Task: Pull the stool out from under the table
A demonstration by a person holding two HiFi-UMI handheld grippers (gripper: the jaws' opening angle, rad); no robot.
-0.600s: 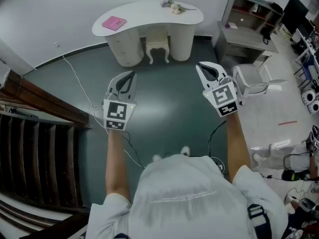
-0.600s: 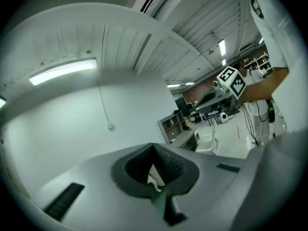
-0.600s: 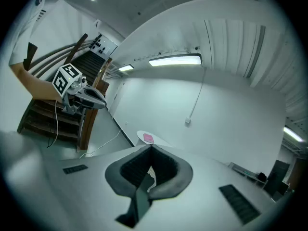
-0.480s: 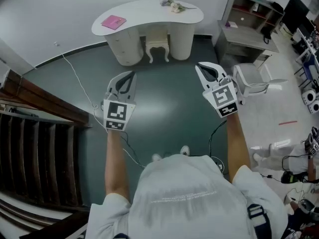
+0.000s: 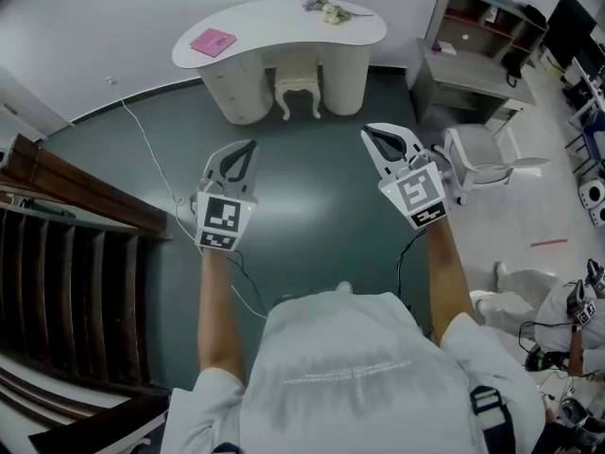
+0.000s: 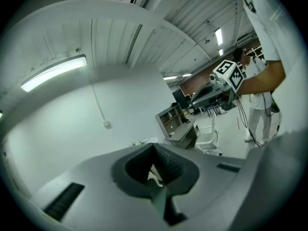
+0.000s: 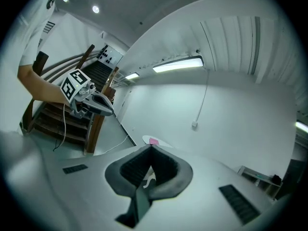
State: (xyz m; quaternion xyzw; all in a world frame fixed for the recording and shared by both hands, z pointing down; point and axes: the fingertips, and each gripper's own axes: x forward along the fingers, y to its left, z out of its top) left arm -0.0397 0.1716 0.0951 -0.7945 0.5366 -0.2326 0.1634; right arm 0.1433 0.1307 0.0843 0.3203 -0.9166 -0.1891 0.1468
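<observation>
At the top centre of the head view, the stool (image 5: 296, 91) stands tucked in the knee gap of the white table (image 5: 284, 19), with its curved legs on the dark green floor (image 5: 312, 206). A pink book (image 5: 214, 42) lies on the left end of the tabletop and a small bunch of flowers (image 5: 328, 9) toward the right end.

Both claws are well apart from the stool. The left gripper (image 5: 250, 146) is held out at centre left and the right gripper (image 5: 369, 130) at centre right. Both point toward the table, each with its jaws pressed together on nothing. Each gripper view shows only a small pale shape, apparently the stool, far off through the notch behind the closed tips.

The step in hand looks like the approach. To do it well, the person likely has to walk closer and stoop, since the seat sits low, then spread the jaws before reaching it. A grip on the seat's front edge, or one claw on each front leg, seems the steadiest choice. A single off-centre hold would probably swing the stool into the table's pedestals, which stand just beside it. The pull should run straight back toward the lower part of the frame and stay level, so that the seat does not knock the tabletop. A cable (image 5: 151, 154) trails over the floor at left and is worth stepping clear of.
</observation>
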